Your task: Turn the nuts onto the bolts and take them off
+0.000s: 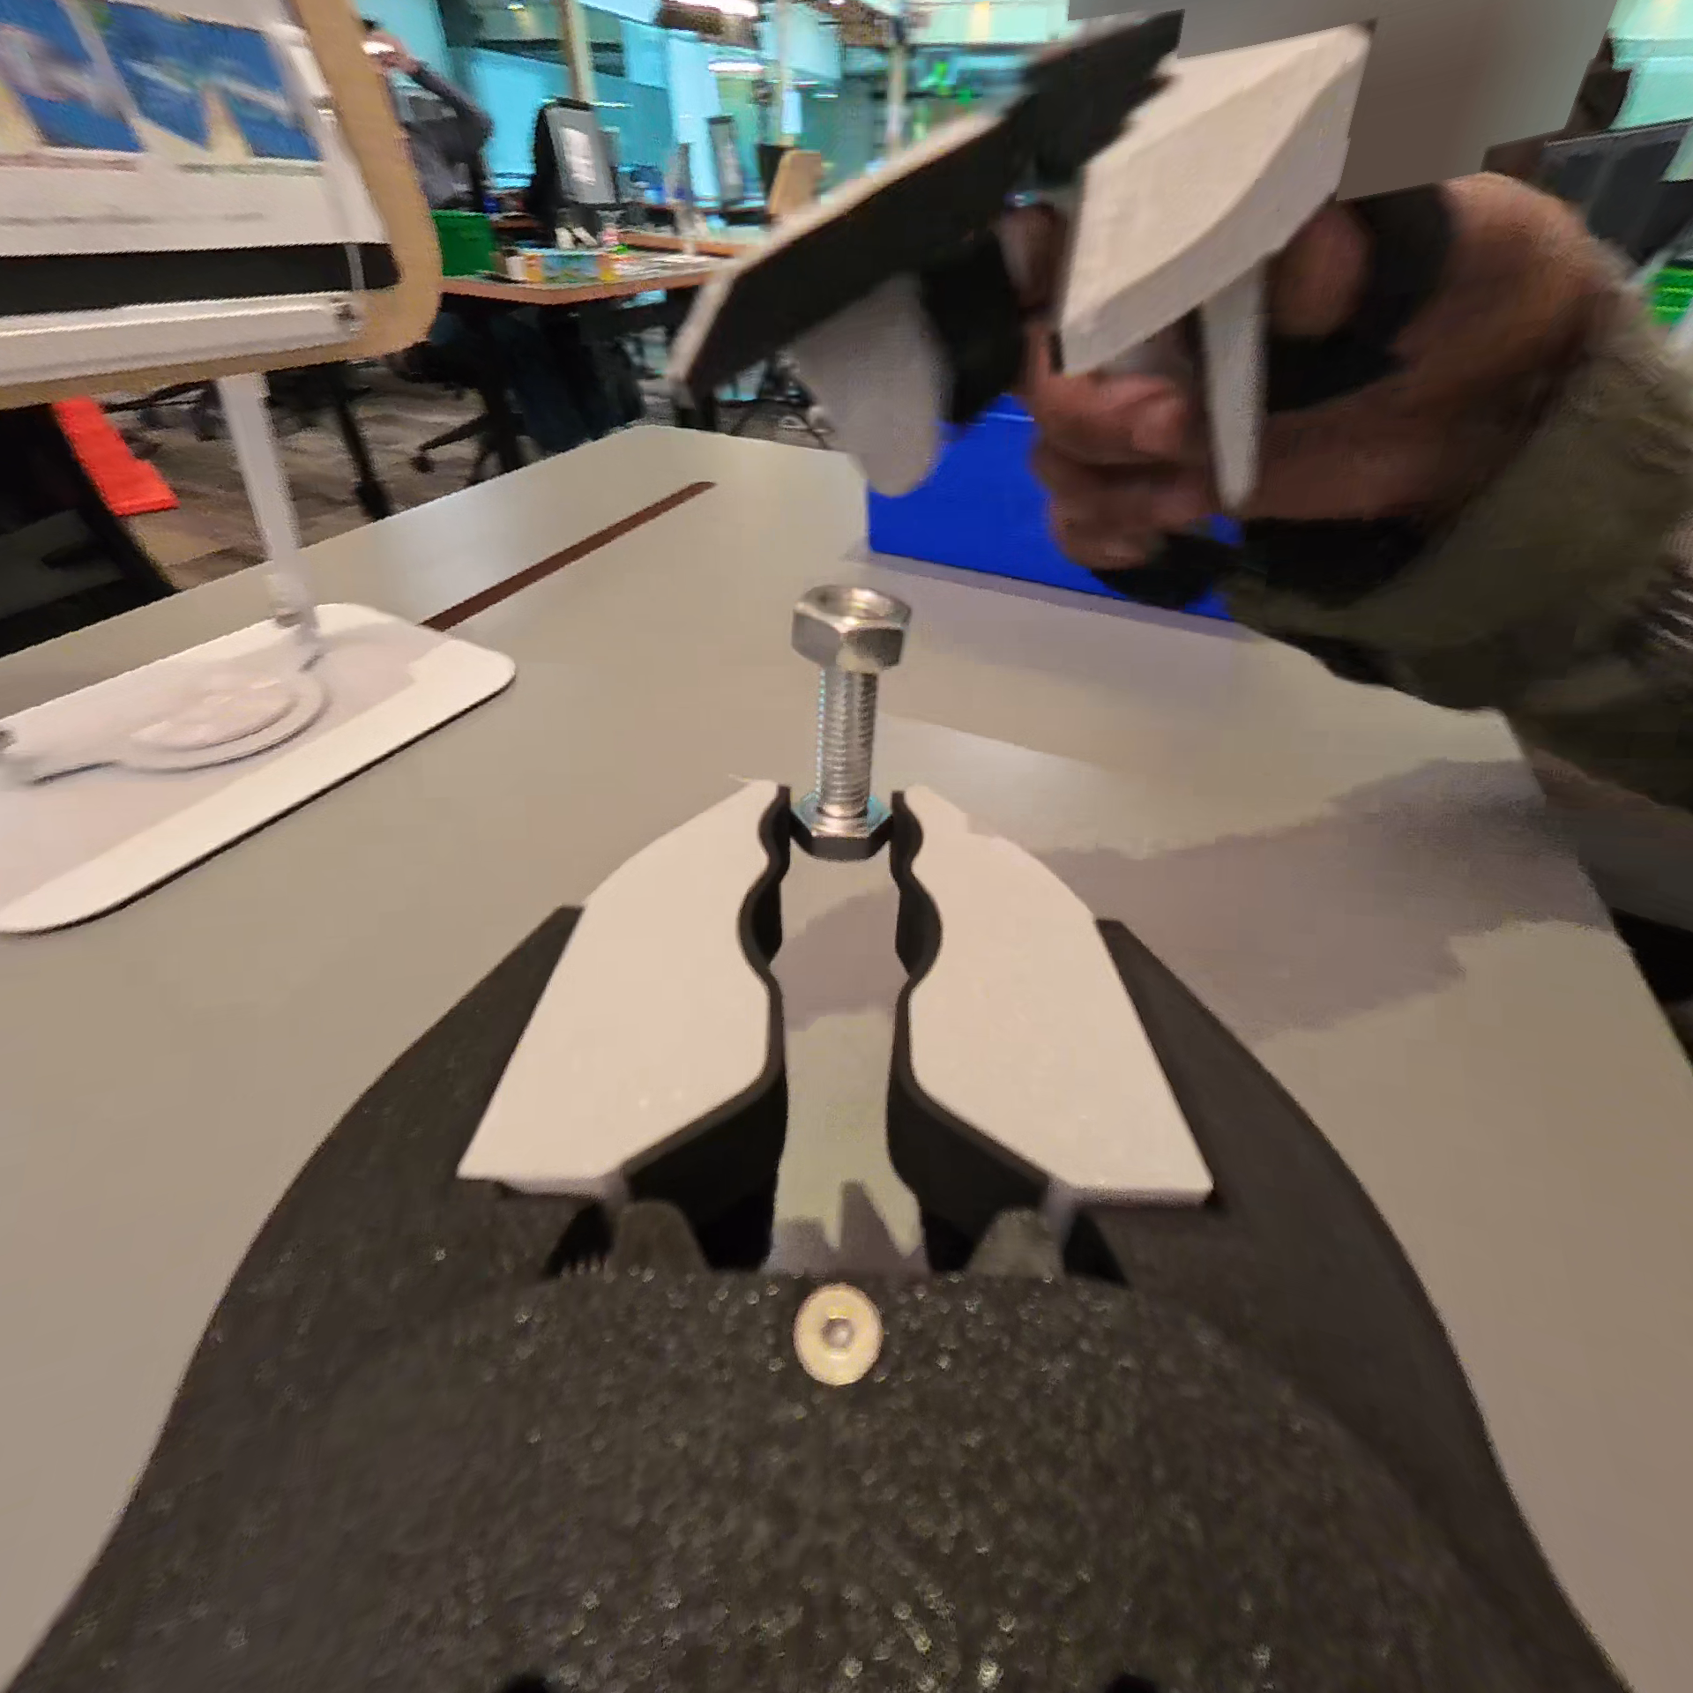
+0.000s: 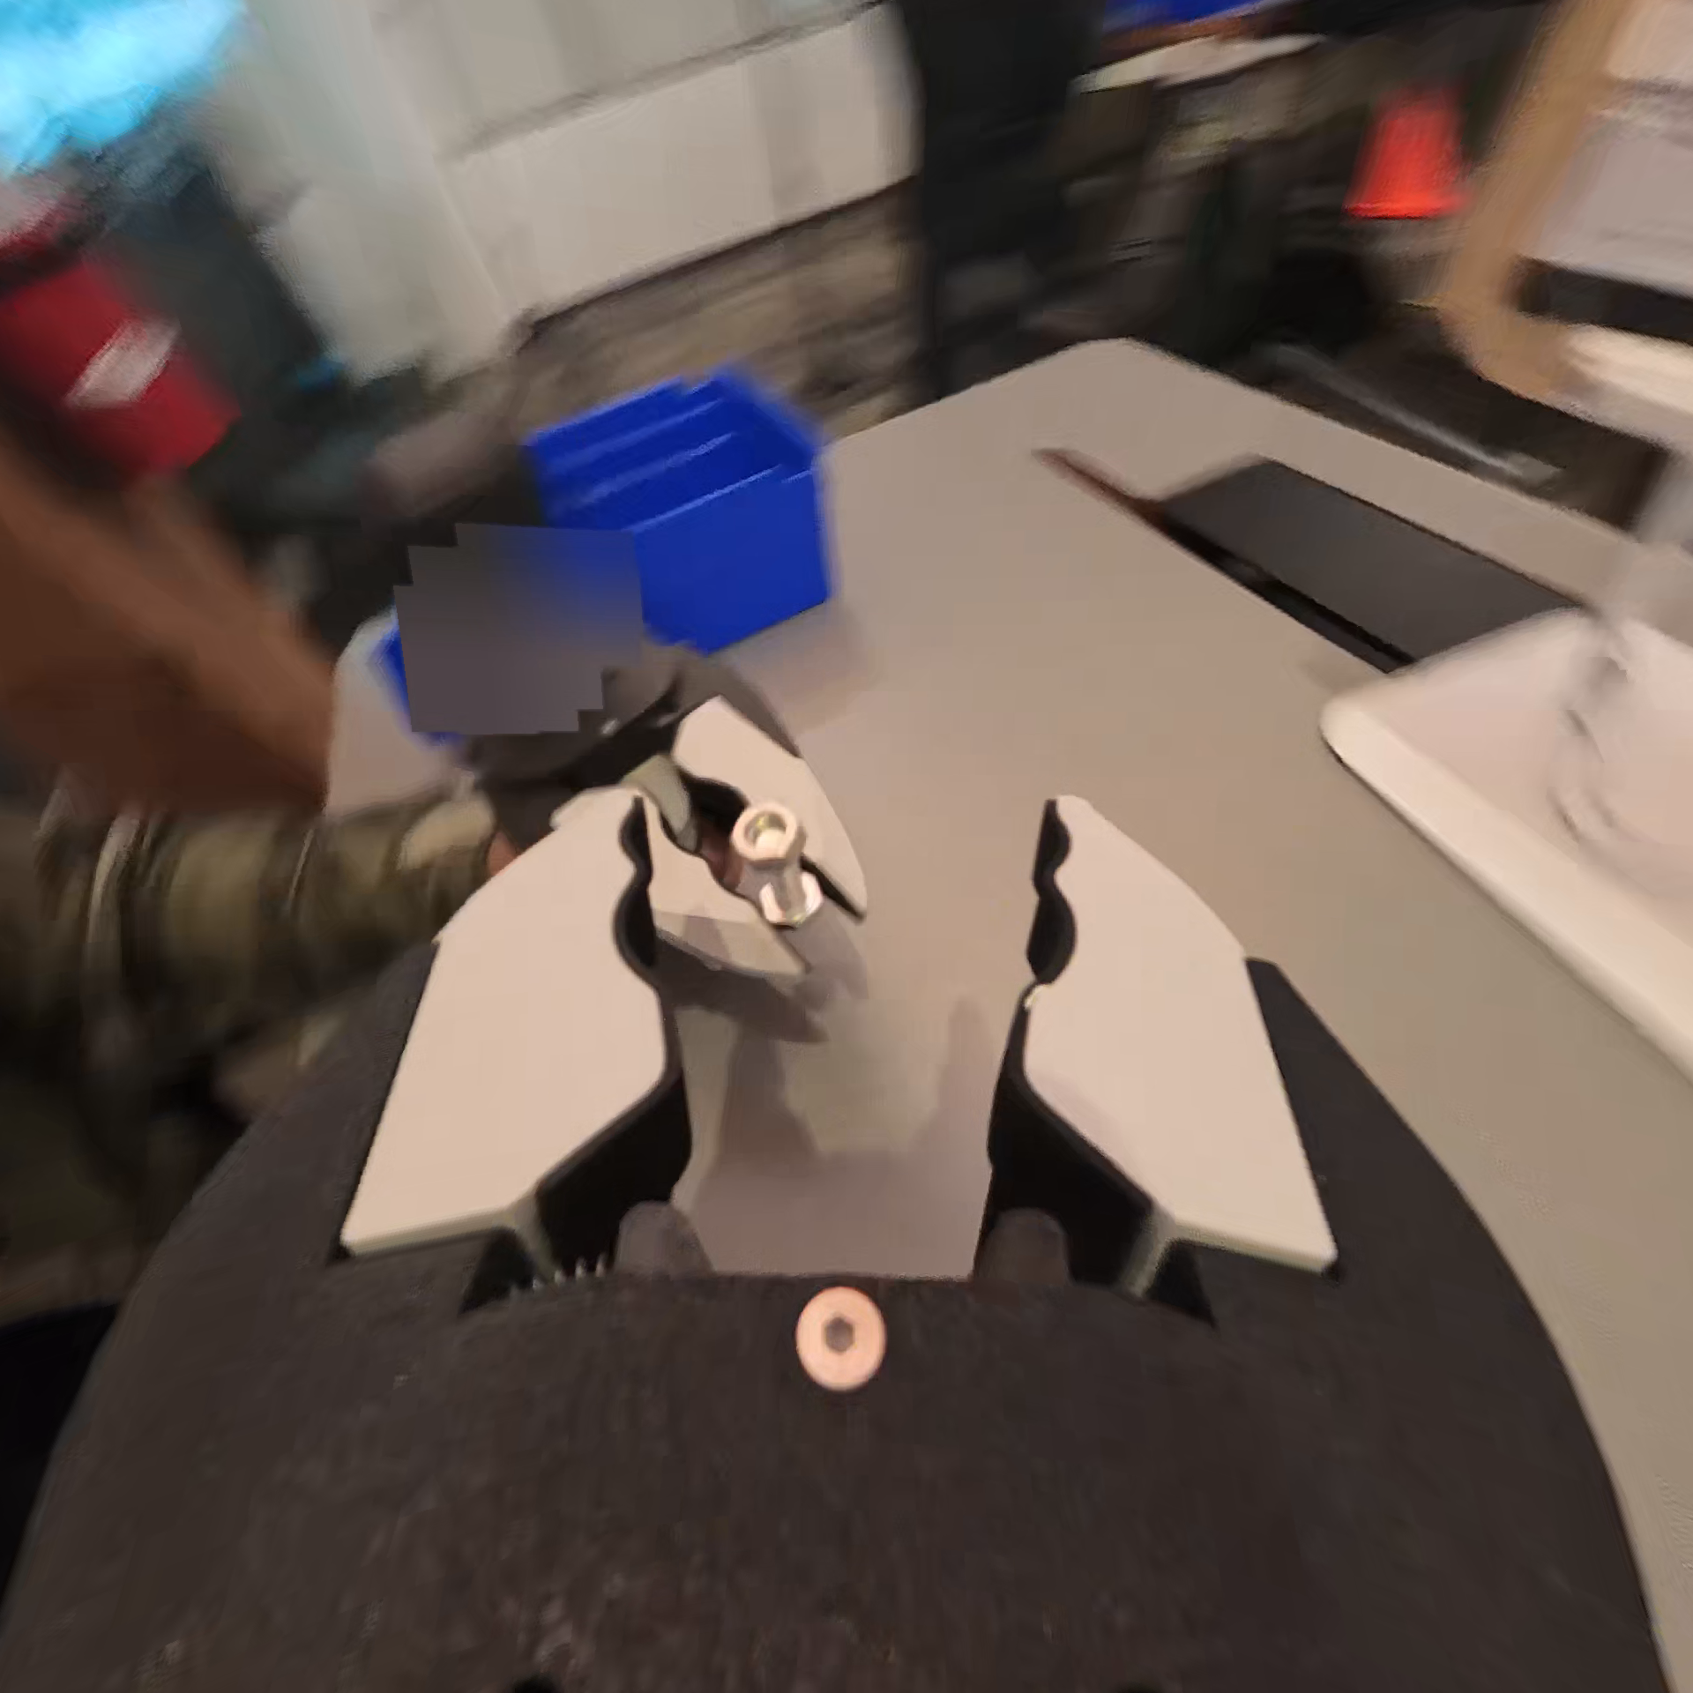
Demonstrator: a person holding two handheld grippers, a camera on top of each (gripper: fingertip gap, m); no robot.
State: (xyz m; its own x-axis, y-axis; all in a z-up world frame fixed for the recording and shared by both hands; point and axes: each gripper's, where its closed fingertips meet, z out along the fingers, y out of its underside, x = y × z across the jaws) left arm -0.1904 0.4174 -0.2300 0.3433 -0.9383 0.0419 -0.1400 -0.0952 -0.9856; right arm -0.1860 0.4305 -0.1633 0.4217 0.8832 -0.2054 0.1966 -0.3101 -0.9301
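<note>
A silver bolt (image 1: 845,733) stands upright on the grey table (image 1: 1191,962), head down. My left gripper (image 1: 838,815) is shut on its hex head. A silver nut (image 1: 850,625) sits at the top of the threaded shank. My right gripper (image 1: 1063,476), held by a hand, hovers above and to the right of the nut, tilted down. In the right wrist view my right gripper (image 2: 845,811) is open and empty. It looks down on the nut (image 2: 768,832), the bolt (image 2: 780,887) and the left gripper (image 2: 795,916), which lie just left of its gap.
A blue bin (image 2: 724,531) stands at the far side of the table and shows behind the right gripper (image 1: 971,513). A white stand base (image 1: 229,733) with a display board sits at the left of the table. A dark slot (image 1: 568,554) runs across the tabletop. The left gripper's tips are roughly 7 cm from the right gripper's.
</note>
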